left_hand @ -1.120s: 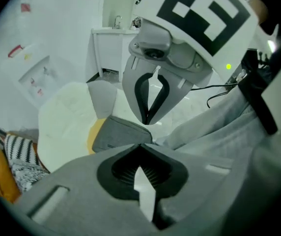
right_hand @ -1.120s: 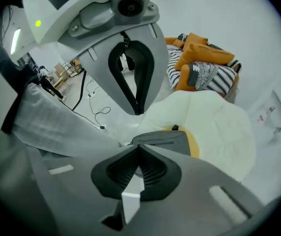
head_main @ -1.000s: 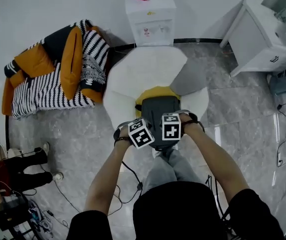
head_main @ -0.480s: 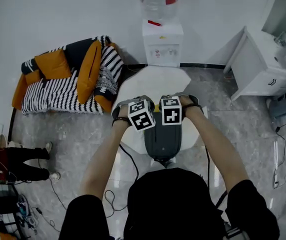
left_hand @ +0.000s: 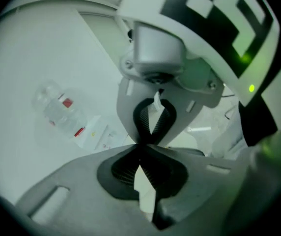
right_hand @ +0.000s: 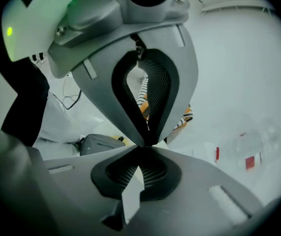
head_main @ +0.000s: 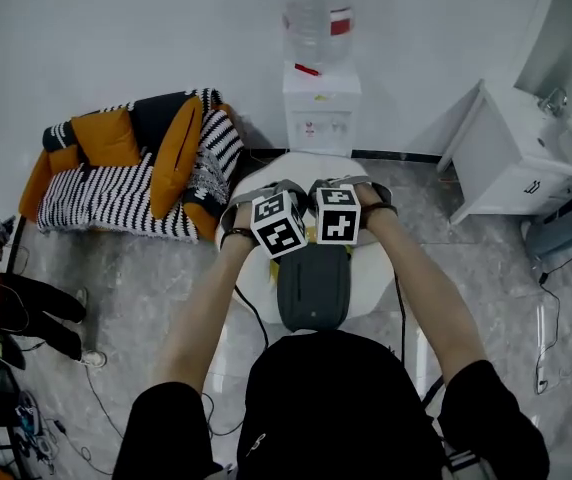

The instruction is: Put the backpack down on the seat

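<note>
Above the seat (head_main: 262, 273), left gripper (left_hand: 143, 149) and right gripper (right_hand: 144, 146), both pinched shut, held the backpack (head_main: 313, 288) aloft. A slipped grip risked dropping it off the seat's edge.

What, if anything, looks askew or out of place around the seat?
Nothing stands out. The backpack lies flat on the white seat, roughly centred. The left gripper and right gripper are above it, fingers shut with nothing between them.

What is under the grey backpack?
The white seat shows around the backpack, so it lies on that. A sliver of something yellow peeks out at its edge in the right gripper view. The backpack covers the rest beneath it.
</note>
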